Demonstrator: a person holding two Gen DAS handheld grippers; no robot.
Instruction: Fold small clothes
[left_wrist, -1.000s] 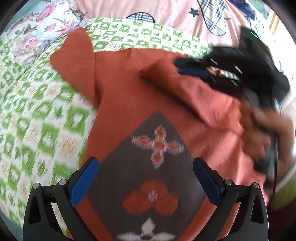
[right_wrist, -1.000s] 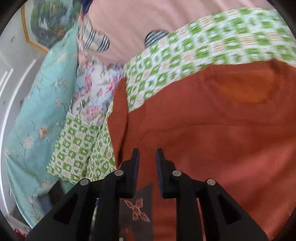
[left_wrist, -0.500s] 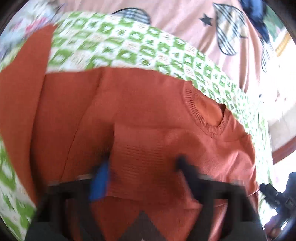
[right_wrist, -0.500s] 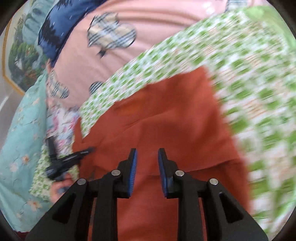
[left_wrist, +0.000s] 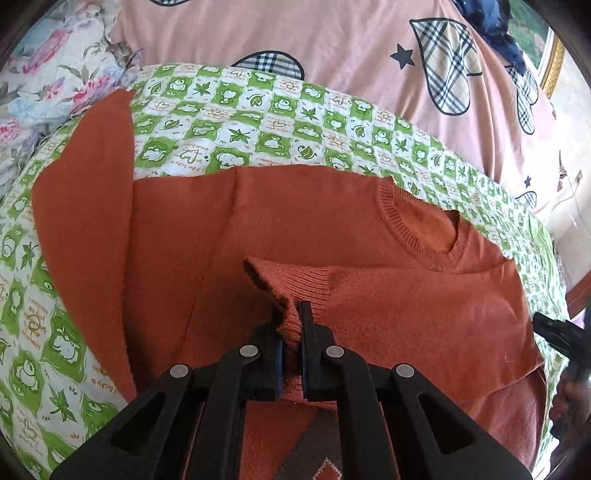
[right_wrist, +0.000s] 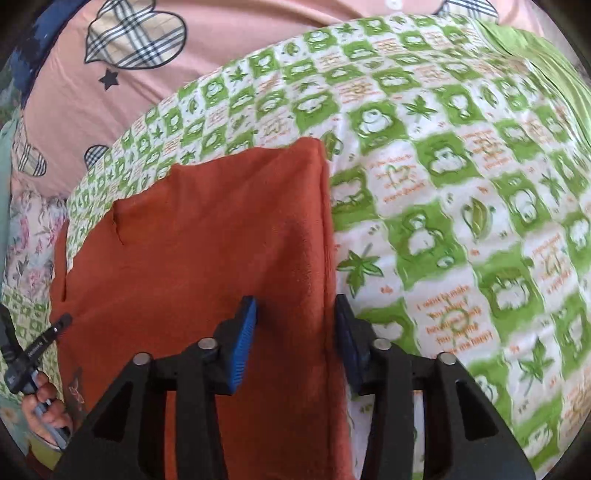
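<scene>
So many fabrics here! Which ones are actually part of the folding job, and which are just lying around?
Part of the job:
- orange sweater
- its cuff, pinched in the left gripper
- right gripper, open over the sweater's folded edge

Just lying about:
- green frog blanket under the sweater
- pink quilt
- floral bedding

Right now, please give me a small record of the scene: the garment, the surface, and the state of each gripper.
garment: orange sweater, lying flat, one sleeve folded across the chest
surface: green checked blanket on a bed
left gripper: shut on the sleeve cuff
right gripper: open, its fingers either side of the sweater's folded side edge
background: pink sheet with plaid hearts
</scene>
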